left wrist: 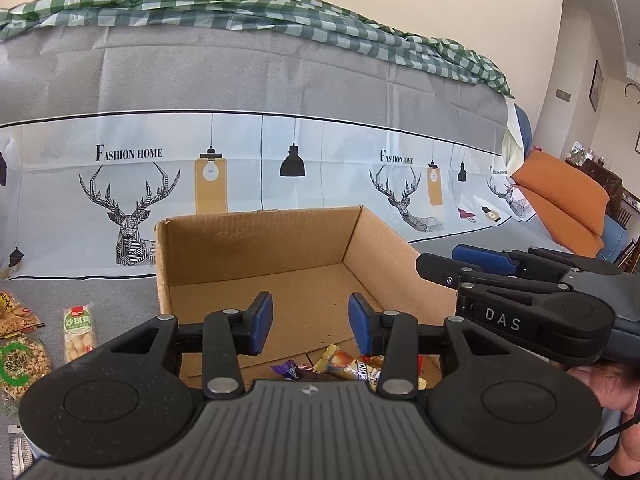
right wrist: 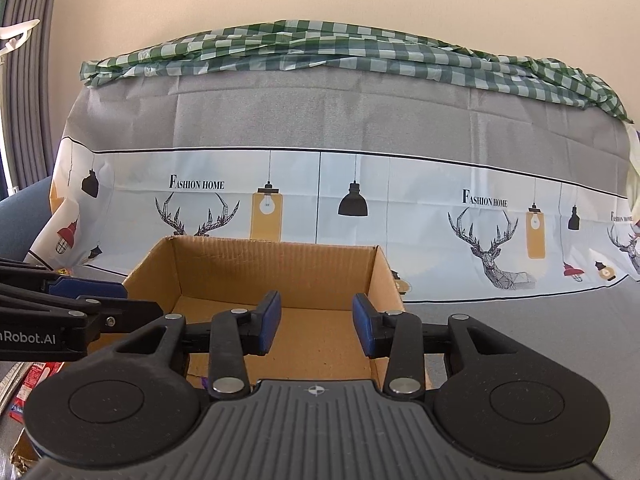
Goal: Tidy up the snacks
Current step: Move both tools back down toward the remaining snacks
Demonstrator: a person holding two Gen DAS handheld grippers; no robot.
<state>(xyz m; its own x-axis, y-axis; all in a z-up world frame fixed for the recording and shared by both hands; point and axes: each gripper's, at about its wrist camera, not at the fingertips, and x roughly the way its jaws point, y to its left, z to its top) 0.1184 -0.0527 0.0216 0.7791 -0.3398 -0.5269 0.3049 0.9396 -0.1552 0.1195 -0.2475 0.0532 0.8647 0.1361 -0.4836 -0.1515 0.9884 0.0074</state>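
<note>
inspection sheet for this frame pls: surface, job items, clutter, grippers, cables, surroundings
Surface: grey cloth with deer-and-lamp print.
Job's things: open cardboard box; several wrapped candies at its near end; snack packs outside it, on the left.
Clutter: red packet at the box's left, partly hidden.
Grippers: left gripper and right gripper above the box, jaws apart, nothing between them.
Cables: dark cord by the hand, use unclear.
Surroundings: green checked cloth, orange cushions, grey curtain.
</note>
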